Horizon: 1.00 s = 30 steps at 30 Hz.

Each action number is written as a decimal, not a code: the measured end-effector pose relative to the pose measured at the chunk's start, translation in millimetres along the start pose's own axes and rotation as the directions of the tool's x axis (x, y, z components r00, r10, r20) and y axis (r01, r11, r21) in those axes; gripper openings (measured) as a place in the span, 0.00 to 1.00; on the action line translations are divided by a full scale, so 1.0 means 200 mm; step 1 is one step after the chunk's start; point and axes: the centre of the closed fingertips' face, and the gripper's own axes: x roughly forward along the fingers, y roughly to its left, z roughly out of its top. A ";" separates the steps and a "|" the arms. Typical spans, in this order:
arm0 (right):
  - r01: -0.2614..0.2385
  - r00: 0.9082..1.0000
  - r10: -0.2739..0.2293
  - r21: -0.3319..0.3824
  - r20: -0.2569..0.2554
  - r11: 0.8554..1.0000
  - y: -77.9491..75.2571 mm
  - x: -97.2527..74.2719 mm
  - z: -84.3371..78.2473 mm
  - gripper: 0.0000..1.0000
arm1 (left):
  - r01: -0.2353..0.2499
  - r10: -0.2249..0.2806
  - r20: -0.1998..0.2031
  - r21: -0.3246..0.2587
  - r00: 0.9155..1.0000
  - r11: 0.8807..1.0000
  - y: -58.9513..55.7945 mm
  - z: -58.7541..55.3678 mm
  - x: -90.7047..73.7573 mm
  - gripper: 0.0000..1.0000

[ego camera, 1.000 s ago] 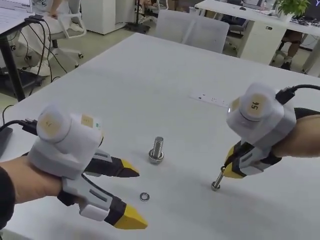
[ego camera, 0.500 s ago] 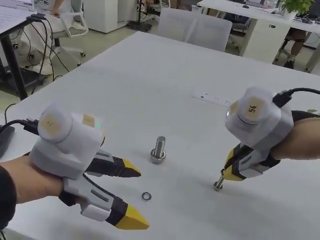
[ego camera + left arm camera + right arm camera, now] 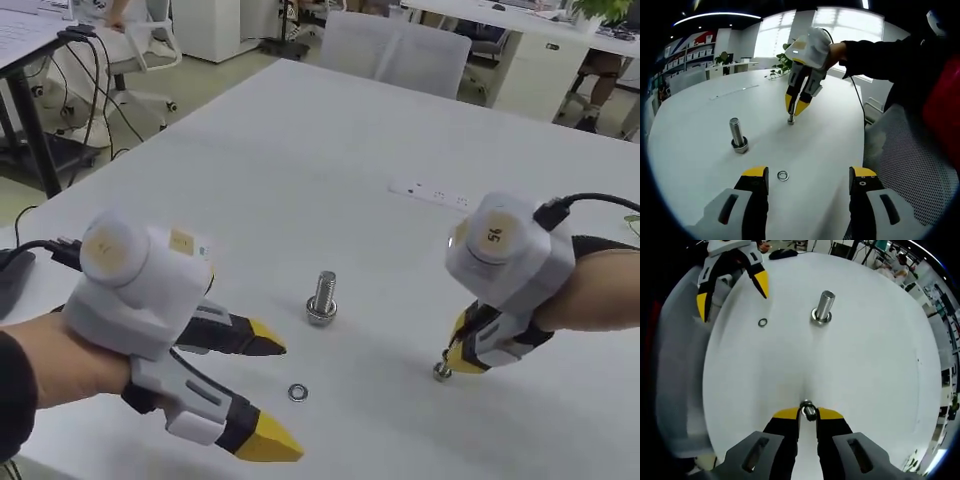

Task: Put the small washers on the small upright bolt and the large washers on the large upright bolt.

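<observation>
The large bolt (image 3: 321,297) stands upright at mid-table with a wide ring at its base; it also shows in the left gripper view (image 3: 736,132) and the right gripper view (image 3: 823,305). A small loose washer (image 3: 297,392) lies flat in front of it, between the open jaws of my left gripper (image 3: 268,395) and near its left fingertip (image 3: 756,173). My right gripper (image 3: 460,355) is shut on the small bolt (image 3: 807,410), whose head rests on the table (image 3: 441,371). The shaft is mostly hidden by the fingers.
A white power strip (image 3: 430,193) lies flat on the far side of the table. A grey chair (image 3: 395,55) stands beyond the far edge. The near table edge runs just below my left gripper. A mesh chair (image 3: 910,165) stands by that edge.
My right gripper has sunk lower over the small bolt, so less of the shaft shows. The left gripper and the loose washer have kept their places.
</observation>
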 end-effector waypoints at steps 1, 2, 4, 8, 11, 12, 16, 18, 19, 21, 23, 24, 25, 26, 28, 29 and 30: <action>-0.002 1.000 0.002 0.000 -0.002 1.000 0.00 0.01 0.00 0.14 | 0.000 0.000 0.000 0.000 1.000 1.000 0.00 0.00 0.00 0.65; -0.004 1.000 0.004 0.001 -0.002 1.000 0.00 0.01 0.00 0.14 | -0.001 0.001 -0.001 -0.001 1.000 1.000 0.00 0.00 0.00 0.65; -0.007 1.000 0.007 0.002 -0.004 1.000 0.00 0.02 0.00 0.14 | -0.001 0.001 -0.001 -0.002 1.000 1.000 0.00 0.00 0.00 0.65; -0.011 1.000 0.011 -0.002 -0.013 1.000 0.00 0.04 -0.01 0.14 | -0.003 0.003 -0.002 -0.005 1.000 1.000 0.01 0.00 -0.01 0.64; -0.016 1.000 0.016 -0.001 -0.014 1.000 0.00 0.05 -0.01 0.14 | -0.003 0.003 -0.003 -0.005 1.000 1.000 0.01 -0.01 -0.01 0.64; -0.017 1.000 0.017 -0.003 -0.014 1.000 0.00 0.05 -0.01 0.14 | -0.003 0.003 -0.003 -0.006 1.000 1.000 0.01 -0.01 -0.01 0.64; -0.019 1.000 0.019 -0.004 -0.019 1.000 0.01 0.07 -0.01 0.14 | -0.003 0.003 -0.002 -0.008 1.000 1.000 0.01 -0.01 -0.01 0.64; -0.021 1.000 0.021 -0.003 -0.018 1.000 0.01 0.08 -0.01 0.14 | -0.003 0.003 -0.003 -0.008 1.000 1.000 0.01 -0.01 -0.01 0.64; -0.020 1.000 0.020 0.001 -0.013 1.000 0.01 0.08 -0.01 0.14 | -0.003 0.003 -0.003 -0.009 1.000 1.000 0.01 -0.01 -0.01 0.64; -0.019 1.000 0.019 0.001 -0.015 1.000 0.01 0.08 -0.01 0.14 | -0.001 0.001 -0.004 -0.009 1.000 1.000 0.01 -0.01 0.00 0.64; -0.016 1.000 0.016 0.002 -0.013 1.000 0.01 0.08 -0.01 0.14 | 0.000 0.000 -0.005 -0.010 1.000 1.000 0.01 -0.01 0.00 0.64; -0.015 1.000 0.015 0.001 -0.012 1.000 0.01 0.08 -0.01 0.14 | 0.000 0.000 -0.005 -0.010 1.000 1.000 0.01 -0.01 0.00 0.64; -0.013 1.000 0.013 0.001 -0.009 1.000 0.00 0.08 0.00 0.14 | 0.000 0.000 -0.005 -0.010 1.000 1.000 0.01 -0.01 0.00 0.64; -0.011 1.000 0.011 0.001 -0.007 1.000 0.00 0.09 0.00 0.14 | 0.000 0.000 -0.005 -0.010 1.000 1.000 0.01 -0.02 0.00 0.64; -0.012 1.000 0.012 0.005 -0.008 1.000 0.00 0.09 0.01 0.14 | -0.001 0.001 -0.005 -0.009 1.000 1.000 0.00 -0.02 0.00 0.64; -0.013 1.000 0.013 0.005 -0.010 1.000 0.00 0.09 0.01 0.14 | 0.000 0.000 -0.005 -0.009 1.000 1.000 0.00 -0.02 0.00 0.64; -0.012 1.000 0.012 0.000 -0.013 1.000 0.00 0.09 0.01 0.15 | -0.001 0.001 -0.004 -0.009 1.000 1.000 0.00 -0.02 0.00 0.64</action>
